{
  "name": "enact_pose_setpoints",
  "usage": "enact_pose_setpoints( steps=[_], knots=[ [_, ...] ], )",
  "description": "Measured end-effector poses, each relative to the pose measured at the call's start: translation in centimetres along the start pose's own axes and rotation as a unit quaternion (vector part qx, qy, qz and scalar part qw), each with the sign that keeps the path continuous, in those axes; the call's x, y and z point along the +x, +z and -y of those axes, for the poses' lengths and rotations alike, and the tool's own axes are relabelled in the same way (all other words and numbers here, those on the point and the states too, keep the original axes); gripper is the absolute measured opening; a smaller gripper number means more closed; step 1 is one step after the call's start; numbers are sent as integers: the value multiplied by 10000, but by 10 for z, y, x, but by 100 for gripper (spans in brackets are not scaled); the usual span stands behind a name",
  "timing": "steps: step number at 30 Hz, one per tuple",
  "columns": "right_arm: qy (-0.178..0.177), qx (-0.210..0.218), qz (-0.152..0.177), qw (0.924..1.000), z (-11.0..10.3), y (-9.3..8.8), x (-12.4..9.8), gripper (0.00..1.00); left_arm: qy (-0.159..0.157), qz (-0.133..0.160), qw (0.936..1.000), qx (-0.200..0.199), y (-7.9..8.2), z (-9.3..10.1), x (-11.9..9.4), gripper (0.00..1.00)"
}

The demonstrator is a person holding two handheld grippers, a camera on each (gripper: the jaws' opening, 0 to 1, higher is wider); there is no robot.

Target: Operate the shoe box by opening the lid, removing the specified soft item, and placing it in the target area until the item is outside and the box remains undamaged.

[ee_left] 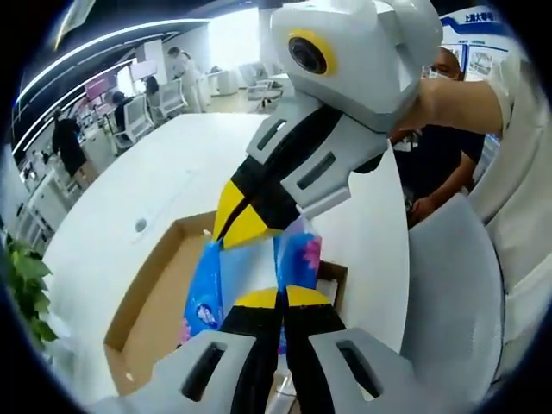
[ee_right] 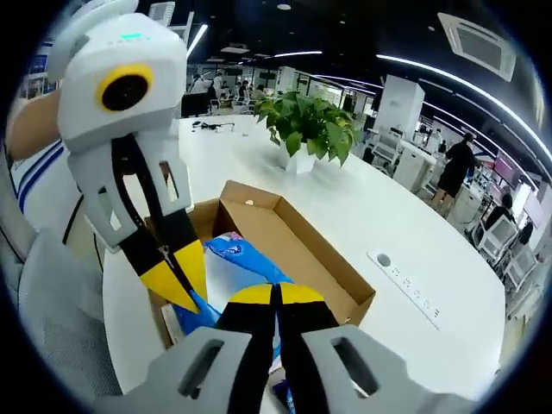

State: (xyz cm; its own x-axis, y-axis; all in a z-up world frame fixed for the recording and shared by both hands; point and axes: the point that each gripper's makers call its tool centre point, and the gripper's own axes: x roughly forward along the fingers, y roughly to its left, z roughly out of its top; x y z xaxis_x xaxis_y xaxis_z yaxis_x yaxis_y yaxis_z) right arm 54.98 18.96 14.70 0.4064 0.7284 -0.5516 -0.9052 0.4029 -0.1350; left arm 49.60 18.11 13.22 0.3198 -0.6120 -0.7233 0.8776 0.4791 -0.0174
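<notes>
Both grippers, left (ee_left: 282,296) and right (ee_right: 276,293), clamp the blue tissue pack (ee_left: 207,289) above the open shoe box (ee_right: 319,259) on the white table (ee_right: 414,250).

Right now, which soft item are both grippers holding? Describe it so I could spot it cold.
On the large white table lies an open brown cardboard shoe box. Over it, the left gripper and right gripper pinch a blue plastic tissue pack. Its glossy blue wrap with pink flower print stands out against the plain cardboard.

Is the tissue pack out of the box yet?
Partly: both grippers pinch the tissue pack above the open box.
</notes>
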Motion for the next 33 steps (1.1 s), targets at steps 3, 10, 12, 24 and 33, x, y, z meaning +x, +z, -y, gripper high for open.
enact_pose_setpoints(
  steps=[3, 10, 12, 24, 33],
  knots=[
    [-48, 46, 24, 10000, 5, -1, -9, 0, -83, 97, 9999, 13, 10, 4, 4, 0],
    [-205, 98, 10, 9997, 18, -10, -27, 0, -211, 237, 9993, 178, 30, 16, 16, 0],
    [-251, 109, 2, 9996, 22, -13, -32, 0, -244, 271, 9991, 214, 36, 19, 20, 0],
    [-535, 245, -71, 9982, 45, -34, -66, 0, -437, 414, 9973, 431, 75, 38, 45, 0],
    [-730, 373, -125, 9966, 65, -50, -90, 0, -574, 467, 9957, 562, 98, 48, 64, 0]
  ],
)
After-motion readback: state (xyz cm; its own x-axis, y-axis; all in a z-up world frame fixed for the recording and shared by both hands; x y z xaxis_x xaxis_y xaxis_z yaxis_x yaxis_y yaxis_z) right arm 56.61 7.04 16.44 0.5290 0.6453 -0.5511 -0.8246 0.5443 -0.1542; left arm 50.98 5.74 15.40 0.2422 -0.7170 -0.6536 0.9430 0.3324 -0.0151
